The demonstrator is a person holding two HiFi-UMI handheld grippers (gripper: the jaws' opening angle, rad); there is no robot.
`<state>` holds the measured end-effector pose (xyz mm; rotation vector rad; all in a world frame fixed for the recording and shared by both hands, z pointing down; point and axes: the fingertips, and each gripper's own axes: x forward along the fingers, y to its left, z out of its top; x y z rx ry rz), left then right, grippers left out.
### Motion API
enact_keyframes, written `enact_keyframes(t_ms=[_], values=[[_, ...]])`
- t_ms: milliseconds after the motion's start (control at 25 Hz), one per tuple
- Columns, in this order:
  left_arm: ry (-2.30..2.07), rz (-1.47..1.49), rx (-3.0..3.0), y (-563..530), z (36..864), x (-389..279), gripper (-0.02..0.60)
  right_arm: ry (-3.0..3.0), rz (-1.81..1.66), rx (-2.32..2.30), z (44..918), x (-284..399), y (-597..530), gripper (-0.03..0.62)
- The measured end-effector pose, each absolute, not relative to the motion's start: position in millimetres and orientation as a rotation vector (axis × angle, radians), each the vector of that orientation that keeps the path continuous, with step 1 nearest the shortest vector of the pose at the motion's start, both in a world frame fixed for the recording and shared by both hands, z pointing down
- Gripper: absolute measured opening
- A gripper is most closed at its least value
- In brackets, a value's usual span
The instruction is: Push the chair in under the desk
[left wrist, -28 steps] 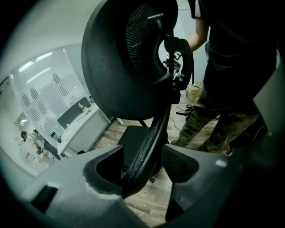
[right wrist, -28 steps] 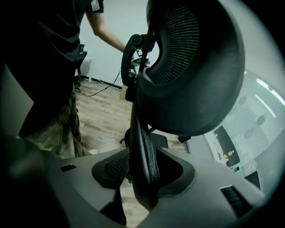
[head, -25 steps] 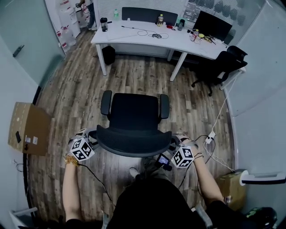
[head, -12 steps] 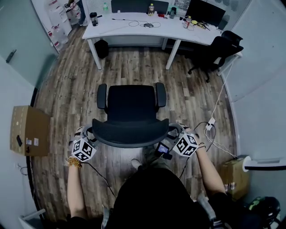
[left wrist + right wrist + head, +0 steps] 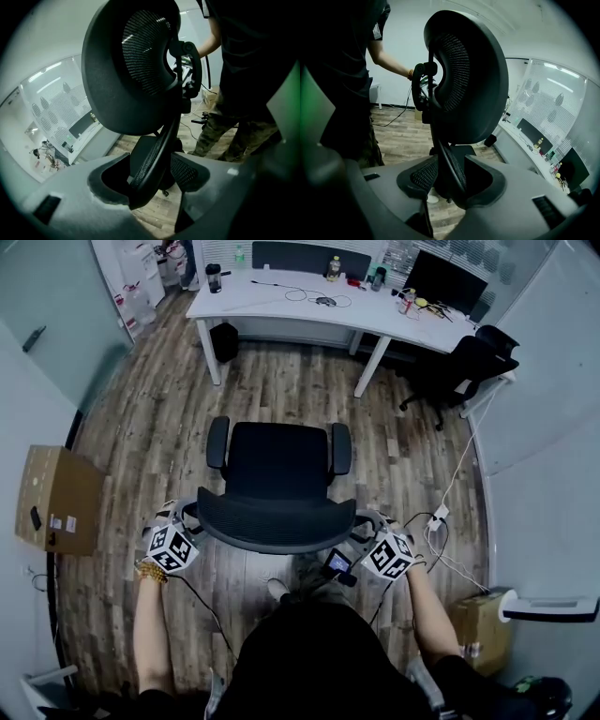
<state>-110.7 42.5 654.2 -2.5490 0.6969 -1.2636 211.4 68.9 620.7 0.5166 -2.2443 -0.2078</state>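
Little has shifted since a second ago: the chair [image 5: 278, 474] still stands out on the open floor [image 5: 281, 395], well short of the desk [image 5: 281, 310], and both hands have stayed at its backrest [image 5: 274, 521]. The right gripper's marker cube has rolled slightly, and its fingers have just been closing, with the backrest's rim between them.

At the far left a brown cardboard box [image 5: 53, 501] sits against the wall. The left gripper [image 5: 192, 519] holds the left end of the curved backrest; its grey, scooped fingers are clamped on the thin black rim, their ribbed pads standing fairly wide. The chair is black, with a squarish padded seat, two rounded armrests and a woven mesh back in a smooth plastic frame. It faces the white, flat-topped desk across grey-brown wood planks. The right gripper [image 5: 361, 521] grips the backrest's right end in the same way, its fingers closed on the rim. Further right, a thin white cable [image 5: 459, 474] trails over the planks. A second black chair [image 5: 459, 371] stands by the desk's right end, below a dark monitor [image 5: 445, 282].
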Motion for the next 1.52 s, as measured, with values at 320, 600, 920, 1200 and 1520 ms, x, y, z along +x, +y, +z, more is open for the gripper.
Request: enact_keyframes(t_ms=[320,600,920,1200,1520], values=[[0.706,-1.269,-2.564,40,656,-113,0.287,-2.261,-0.210,0.523,621,209,67,0.178],[0.706,-1.263,-2.573,34,657,-117,0.290,-2.279,-0.199,0.509,621,207,62,0.178],[0.709,-1.269,-2.577,19,656,-117,0.291,-2.286,-0.195,0.518,618,206,49,0.178],[0.725,-1.268,-2.578,5,657,-107,0.291,-2.278,-0.190,0.537,621,218,34,0.179],[0.717,-1.270,-2.577,-19,658,-100,0.291,-2.275,-0.192,0.535,621,223,11,0.179]])
